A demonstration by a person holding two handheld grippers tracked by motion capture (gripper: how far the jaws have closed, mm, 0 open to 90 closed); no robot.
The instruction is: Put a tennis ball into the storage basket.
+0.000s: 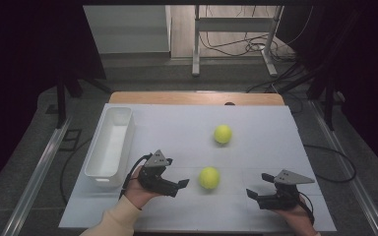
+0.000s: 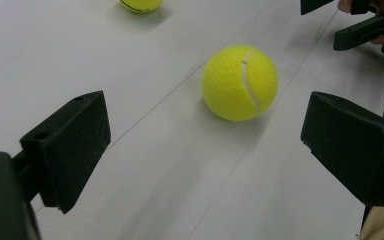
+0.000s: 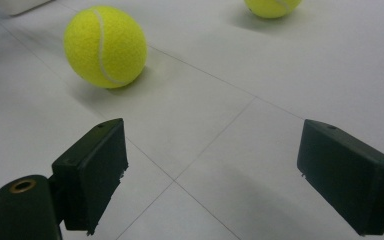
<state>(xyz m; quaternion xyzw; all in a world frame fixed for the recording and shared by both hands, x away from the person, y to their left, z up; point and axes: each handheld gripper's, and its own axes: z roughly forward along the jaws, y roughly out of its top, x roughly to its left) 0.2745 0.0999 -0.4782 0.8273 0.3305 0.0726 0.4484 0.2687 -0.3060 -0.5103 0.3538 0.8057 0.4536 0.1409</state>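
The desk (image 1: 256, 147) fills the middle of the high view. A white bin (image 1: 109, 147) lies at centre left. The left hand-held gripper (image 1: 177, 186) and right hand-held gripper (image 1: 254, 195), both spread and empty, flank the near ball (image 1: 209, 177) at lower centre. The far ball (image 1: 223, 133) sits above it.

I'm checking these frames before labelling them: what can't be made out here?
- Far tennis ball: cut off by the top edge in the left gripper view.
- White bin: its inside floor is hidden by its near wall in the high view.
- Near tennis ball: any print is too small to read.
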